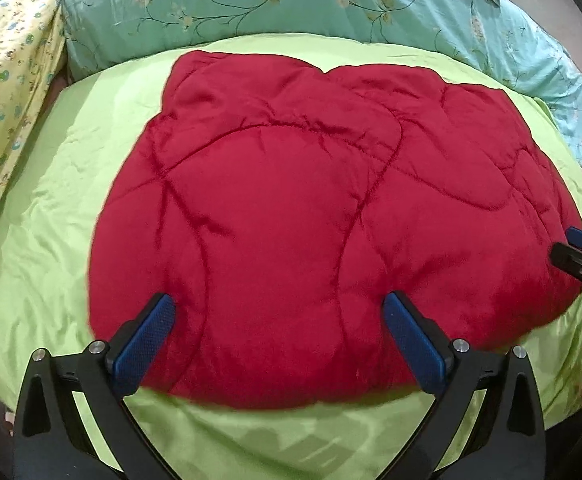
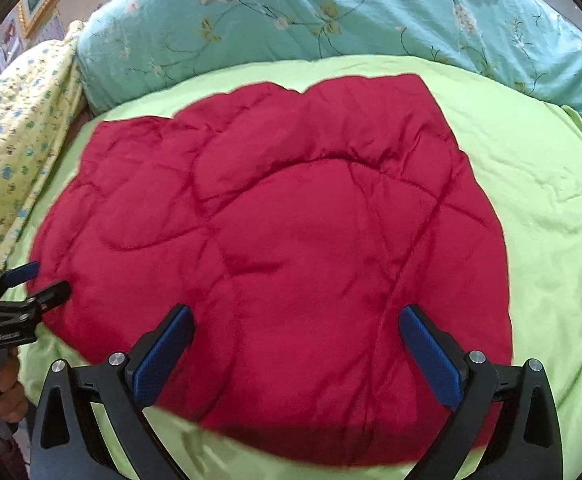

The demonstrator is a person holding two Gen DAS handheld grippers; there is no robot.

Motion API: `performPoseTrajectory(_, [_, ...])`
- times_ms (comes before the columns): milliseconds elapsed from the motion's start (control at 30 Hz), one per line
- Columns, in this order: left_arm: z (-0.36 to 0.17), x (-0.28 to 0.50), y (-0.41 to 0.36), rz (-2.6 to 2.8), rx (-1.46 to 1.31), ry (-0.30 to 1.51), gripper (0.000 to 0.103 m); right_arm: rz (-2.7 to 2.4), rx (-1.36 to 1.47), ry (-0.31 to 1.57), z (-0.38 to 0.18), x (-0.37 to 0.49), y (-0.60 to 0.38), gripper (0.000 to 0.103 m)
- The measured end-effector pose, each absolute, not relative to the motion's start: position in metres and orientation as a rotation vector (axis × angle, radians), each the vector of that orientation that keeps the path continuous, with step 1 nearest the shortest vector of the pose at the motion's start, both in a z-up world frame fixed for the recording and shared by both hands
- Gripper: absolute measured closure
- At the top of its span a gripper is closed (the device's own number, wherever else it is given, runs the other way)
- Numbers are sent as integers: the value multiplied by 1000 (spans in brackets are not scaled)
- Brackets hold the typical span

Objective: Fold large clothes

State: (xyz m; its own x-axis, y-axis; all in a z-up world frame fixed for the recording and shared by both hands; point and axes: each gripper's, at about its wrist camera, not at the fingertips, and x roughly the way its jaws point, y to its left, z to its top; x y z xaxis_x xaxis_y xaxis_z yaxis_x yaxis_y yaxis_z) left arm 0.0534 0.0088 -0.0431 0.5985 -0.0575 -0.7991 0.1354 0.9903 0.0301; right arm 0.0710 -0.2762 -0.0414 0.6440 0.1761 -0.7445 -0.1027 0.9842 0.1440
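1. Garment position: we see the red quilted garment [image 1: 311, 208] lying flat on the lime-green sheet [image 1: 51, 220], roughly at the sheet's middle, with green showing round every edge of it that is in view.
2. Garment condition: its surface is puffy and crossed by curved stitched seams. We cannot make out sleeves, collar or fastening in either view.
3. Left gripper [image 1: 279, 308]: we hold it over the near edge of the garment. Its jaws are spread wide, blue pads facing each other, with nothing between them. Whether the tips touch the fabric we cannot tell.
4. Right gripper [image 2: 297, 320]: we hold it likewise over the garment's near edge, further along that edge. Its jaws are also spread wide and hold nothing.
5. Cross-views: in the left wrist view, the right gripper shows at the garment's right border. In the right wrist view, the left gripper shows at the garment's left border, with the hand [image 2: 5, 392] on its handle just below it.
6. Surroundings, relative to the garment: a teal floral quilt [image 1: 291, 4] is bunched along the far side, beyond the sheet. A yellow printed quilt [image 1: 7, 92] lies to the far left of it. Neither touches the garment.
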Motion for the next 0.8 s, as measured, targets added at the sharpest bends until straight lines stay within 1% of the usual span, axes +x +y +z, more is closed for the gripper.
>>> performPoseTrajectory(133, [-38,30,8,-97,139,918,0,209,71,829,-27,37,-269,0])
performPoseTrajectory(333, [-29,5,9,-88,188,921,0,276,17,850,-17,-4,-259,0])
performPoseTrajectory(533, [-11,-12,6,-90,196,903,0,283,19,881,-6,-20,-255,0])
performPoseTrajectory(800, [6,-21,-3,-106,212,864,0,291,-34,860,13,-35,-245,0])
